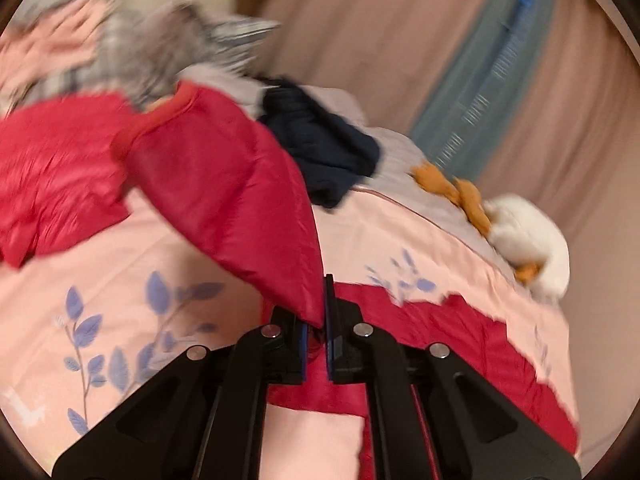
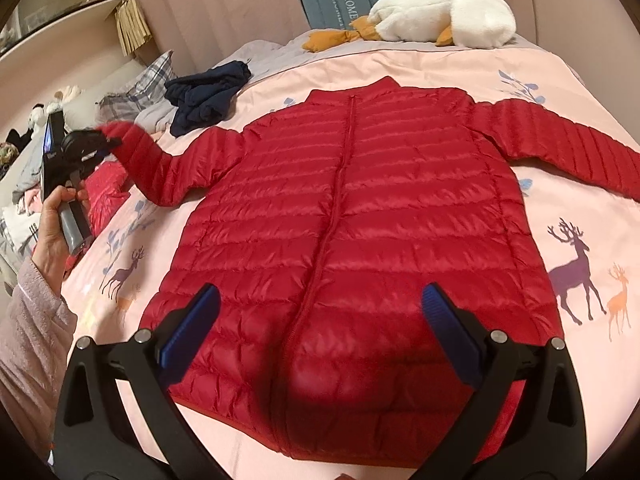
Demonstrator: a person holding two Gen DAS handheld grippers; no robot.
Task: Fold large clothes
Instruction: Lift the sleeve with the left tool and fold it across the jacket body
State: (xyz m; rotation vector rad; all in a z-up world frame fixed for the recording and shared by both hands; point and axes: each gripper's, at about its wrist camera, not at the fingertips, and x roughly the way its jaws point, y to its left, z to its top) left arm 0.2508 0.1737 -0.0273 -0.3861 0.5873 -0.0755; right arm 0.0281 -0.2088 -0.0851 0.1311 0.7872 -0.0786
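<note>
A red quilted down jacket (image 2: 352, 216) lies front up on the pink bedspread (image 2: 460, 68), zipped, collar at the far side, both sleeves spread out. My left gripper (image 1: 318, 332) is shut on the cuff of the left sleeve (image 1: 240, 200) and holds it lifted off the bed; it also shows in the right wrist view (image 2: 106, 142) at the far left. My right gripper (image 2: 320, 320) is open and empty, hovering above the jacket's hem, one finger on either side of the zip.
A dark navy garment (image 2: 208, 94) lies crumpled beyond the left sleeve. A white plush goose (image 2: 444, 12) with orange feet rests at the head of the bed. Plaid pillows (image 2: 140, 88), a second red garment (image 2: 104, 192) and more clothes lie at the left.
</note>
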